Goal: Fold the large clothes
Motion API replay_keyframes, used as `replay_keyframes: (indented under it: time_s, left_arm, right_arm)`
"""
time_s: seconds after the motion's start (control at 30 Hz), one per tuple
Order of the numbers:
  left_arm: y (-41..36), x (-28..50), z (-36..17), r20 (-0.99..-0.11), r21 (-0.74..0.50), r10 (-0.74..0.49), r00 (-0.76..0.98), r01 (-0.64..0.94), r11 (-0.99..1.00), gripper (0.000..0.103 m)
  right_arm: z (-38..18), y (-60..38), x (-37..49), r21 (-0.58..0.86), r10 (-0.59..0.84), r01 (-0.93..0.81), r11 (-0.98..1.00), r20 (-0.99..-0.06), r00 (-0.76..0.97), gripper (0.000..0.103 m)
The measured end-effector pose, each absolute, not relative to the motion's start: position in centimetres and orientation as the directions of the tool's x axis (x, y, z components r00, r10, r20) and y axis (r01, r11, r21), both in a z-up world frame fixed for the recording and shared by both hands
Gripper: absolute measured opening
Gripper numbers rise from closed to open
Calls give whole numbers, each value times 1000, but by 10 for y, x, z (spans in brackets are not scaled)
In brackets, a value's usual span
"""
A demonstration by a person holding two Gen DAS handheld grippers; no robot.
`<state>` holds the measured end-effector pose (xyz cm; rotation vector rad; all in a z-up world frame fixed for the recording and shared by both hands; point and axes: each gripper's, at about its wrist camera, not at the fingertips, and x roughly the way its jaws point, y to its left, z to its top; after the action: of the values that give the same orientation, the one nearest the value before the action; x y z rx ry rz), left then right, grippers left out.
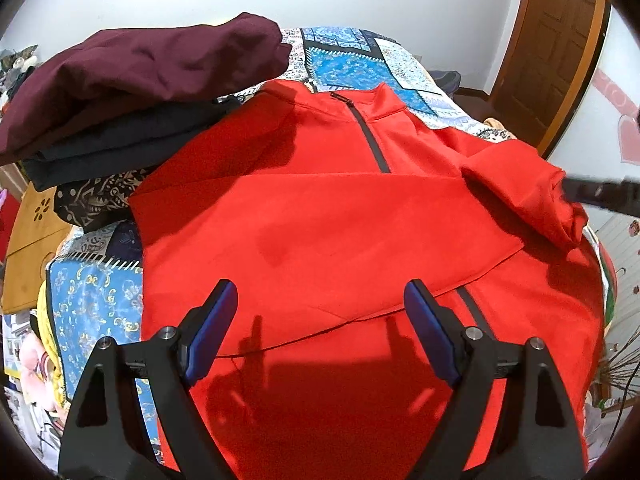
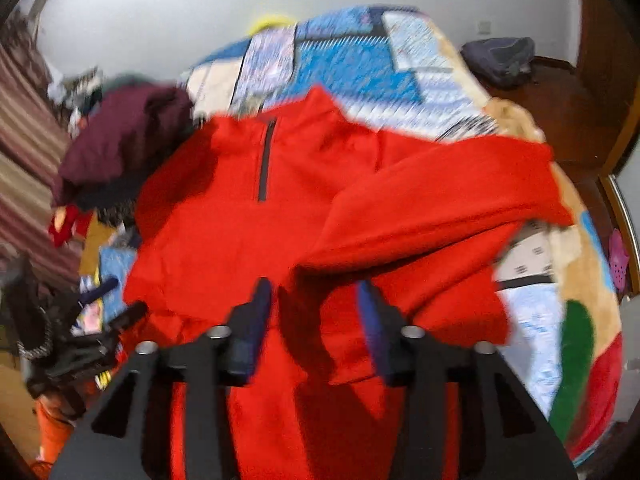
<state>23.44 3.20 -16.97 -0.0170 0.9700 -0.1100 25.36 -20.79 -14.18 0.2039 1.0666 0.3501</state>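
A red zip-neck top (image 1: 340,220) lies face up on the patterned bedspread (image 1: 92,304), its left sleeve folded across the chest. My left gripper (image 1: 318,300) is open and empty, hovering above the lower part of the top. In the right wrist view, which is blurred, the same top (image 2: 224,232) shows with its right sleeve (image 2: 440,208) lifted and hanging over the body. My right gripper (image 2: 316,292) holds that sleeve's red cloth between its fingers. The right gripper also shows in the left wrist view (image 1: 600,194), at the bunched sleeve end.
A stack of folded clothes, maroon (image 1: 132,76) on top of dark ones (image 1: 116,148), sits at the bed's far left. A wooden door (image 1: 548,52) stands at the right. Clutter lies beside the bed on the left (image 2: 48,320).
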Motion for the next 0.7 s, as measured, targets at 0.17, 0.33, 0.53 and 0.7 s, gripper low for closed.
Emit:
replay_keyframes:
  time_s: [0.17, 0.33, 0.53, 0.7]
  left_arm:
    - [27, 238, -167, -817, -73, -108, 566, 84, 994, 85]
    - [26, 241, -170, -823, -85, -115, 556, 79, 993, 85]
    - [26, 245, -177, -834, -84, -107, 541, 67, 994, 85]
    - [28, 250, -184, -844, -85, -101, 527, 54, 995, 85]
  right_arm:
    - [-122, -262, 260, 408, 369, -50, 912, -759, 536, 52]
    - [-143, -320, 280, 502, 347, 148, 852, -754, 558, 52]
    - [-193, -357, 307, 565, 358, 326, 758, -778, 517, 52]
    - [-217, -369, 318, 582, 354, 387, 715, -779, 517, 51]
